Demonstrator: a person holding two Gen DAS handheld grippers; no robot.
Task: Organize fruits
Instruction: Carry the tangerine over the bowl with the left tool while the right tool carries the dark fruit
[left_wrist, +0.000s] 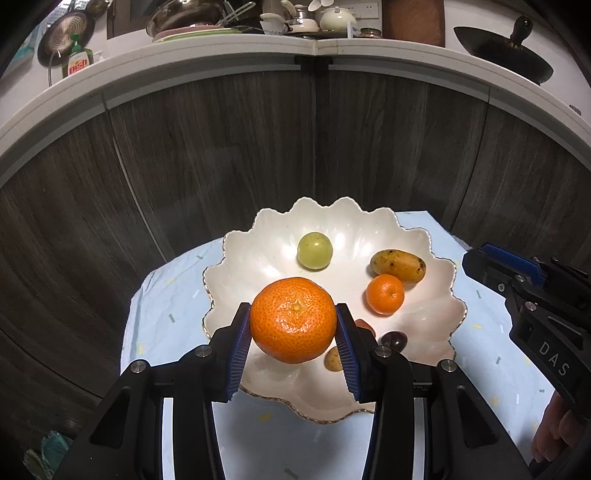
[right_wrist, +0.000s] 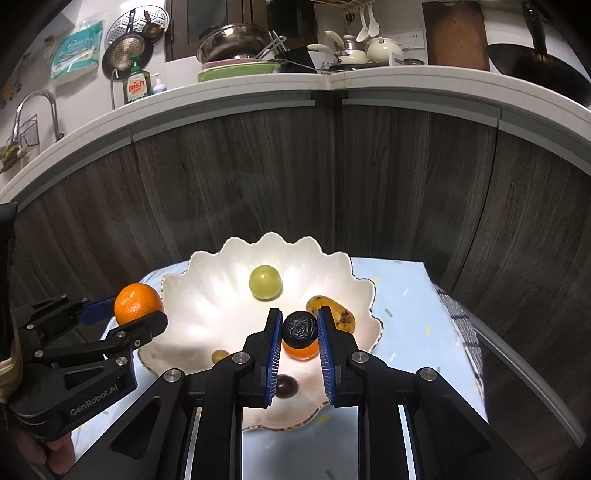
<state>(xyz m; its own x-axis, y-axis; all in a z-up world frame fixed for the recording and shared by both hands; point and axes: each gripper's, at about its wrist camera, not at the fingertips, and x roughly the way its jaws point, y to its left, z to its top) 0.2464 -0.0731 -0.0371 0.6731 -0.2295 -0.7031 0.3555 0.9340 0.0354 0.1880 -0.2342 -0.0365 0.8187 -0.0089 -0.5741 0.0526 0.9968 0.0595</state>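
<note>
Your left gripper (left_wrist: 293, 325) has its blue ribbed pads pressed against both sides of a large orange (left_wrist: 293, 319), holding it in the air above the near left part of the white scalloped bowl (left_wrist: 258, 236); from the right wrist camera that same orange (right_wrist: 137, 303) sits over the bowl's left rim (right_wrist: 177, 273). Your right gripper (right_wrist: 299, 330) is narrowed around a small, dark, wrinkled fruit (right_wrist: 300, 329), gripped between its fingertips and lifted above the bowl's near right side, directly over a small orange (right_wrist: 301, 350) that lies in the bowl. Also lying in the bowl you have a round green fruit (left_wrist: 314, 250) toward the back, a spotted yellow mango (left_wrist: 398, 265) at the right with the small orange (left_wrist: 385, 294) just in front of it and touching it, a dark plum-like fruit (left_wrist: 394, 339) near the front, and a small brownish-yellow fruit (left_wrist: 333, 359) partly hidden behind your left gripper's right finger. The bowl stands on a pale blue patterned cloth (left_wrist: 166, 302) that covers a small table in front of dark wood-grain cabinet doors (left_wrist: 221, 147). Above them runs a white countertop (left_wrist: 184, 66) crowded with pots, plates and a green dish-soap bottle (left_wrist: 78, 61).
</note>
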